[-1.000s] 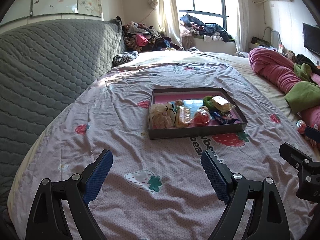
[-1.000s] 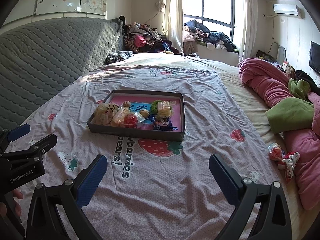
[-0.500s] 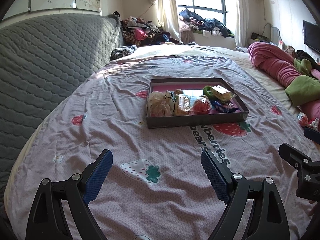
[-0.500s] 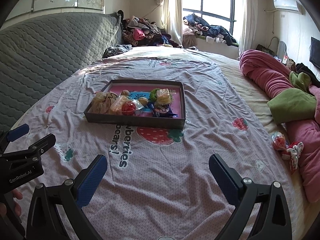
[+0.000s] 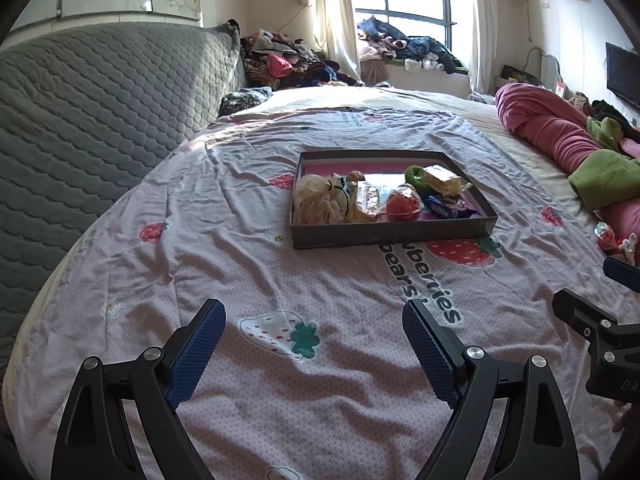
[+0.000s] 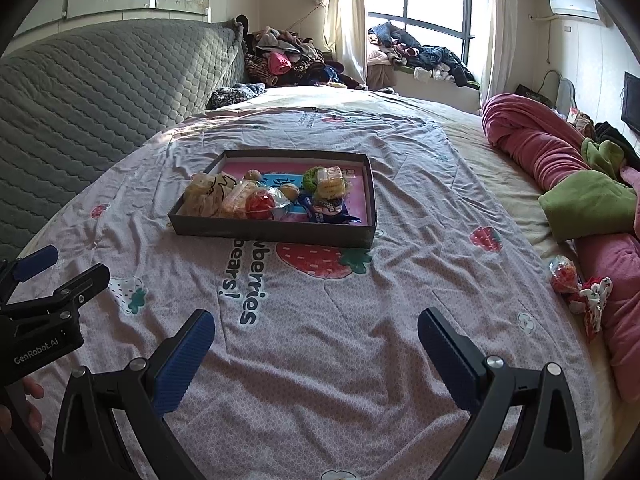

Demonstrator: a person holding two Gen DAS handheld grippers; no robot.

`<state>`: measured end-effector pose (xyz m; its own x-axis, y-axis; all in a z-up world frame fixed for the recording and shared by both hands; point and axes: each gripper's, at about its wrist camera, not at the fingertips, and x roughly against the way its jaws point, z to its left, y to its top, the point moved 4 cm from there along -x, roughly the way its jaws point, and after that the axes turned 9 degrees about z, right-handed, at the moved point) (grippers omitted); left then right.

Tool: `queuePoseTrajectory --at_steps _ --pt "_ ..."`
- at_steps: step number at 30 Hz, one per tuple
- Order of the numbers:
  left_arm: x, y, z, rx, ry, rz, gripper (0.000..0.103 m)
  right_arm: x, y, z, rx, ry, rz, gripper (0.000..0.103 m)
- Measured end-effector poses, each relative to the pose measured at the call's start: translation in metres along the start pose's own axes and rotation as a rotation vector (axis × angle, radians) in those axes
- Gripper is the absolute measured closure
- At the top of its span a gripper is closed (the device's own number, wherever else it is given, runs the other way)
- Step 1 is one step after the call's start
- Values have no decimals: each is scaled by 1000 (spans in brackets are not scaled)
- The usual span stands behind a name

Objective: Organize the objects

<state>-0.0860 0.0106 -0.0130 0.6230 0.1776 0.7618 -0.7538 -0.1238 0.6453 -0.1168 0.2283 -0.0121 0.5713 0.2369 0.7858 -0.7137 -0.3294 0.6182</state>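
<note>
At mid-frame on the bed (image 5: 248, 264) sits the tray (image 5: 384, 234) of wrapped snacks (image 5: 400, 204); low in frame, left tool (image 5: 314, 330) and right tool (image 6: 316, 330) hang released, gripping nothing, well apart from it.

The left gripper (image 5: 314, 340) is hovering over the strawberry bedspread (image 5: 248, 240), its jaws standing wide with nothing between them. A dark tray (image 5: 392, 234) is lying farther up the bed, holding wrapped snacks (image 5: 400, 204). The right gripper (image 5: 600, 328) is showing at the right edge.
</note>
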Motion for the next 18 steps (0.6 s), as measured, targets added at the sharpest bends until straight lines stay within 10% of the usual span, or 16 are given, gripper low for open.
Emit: queuePoseTrajectory --at_steps 18 --pt "-19 -19 -3 -6 -10 28 12 -18 -18 -1 -10 0 36 1"
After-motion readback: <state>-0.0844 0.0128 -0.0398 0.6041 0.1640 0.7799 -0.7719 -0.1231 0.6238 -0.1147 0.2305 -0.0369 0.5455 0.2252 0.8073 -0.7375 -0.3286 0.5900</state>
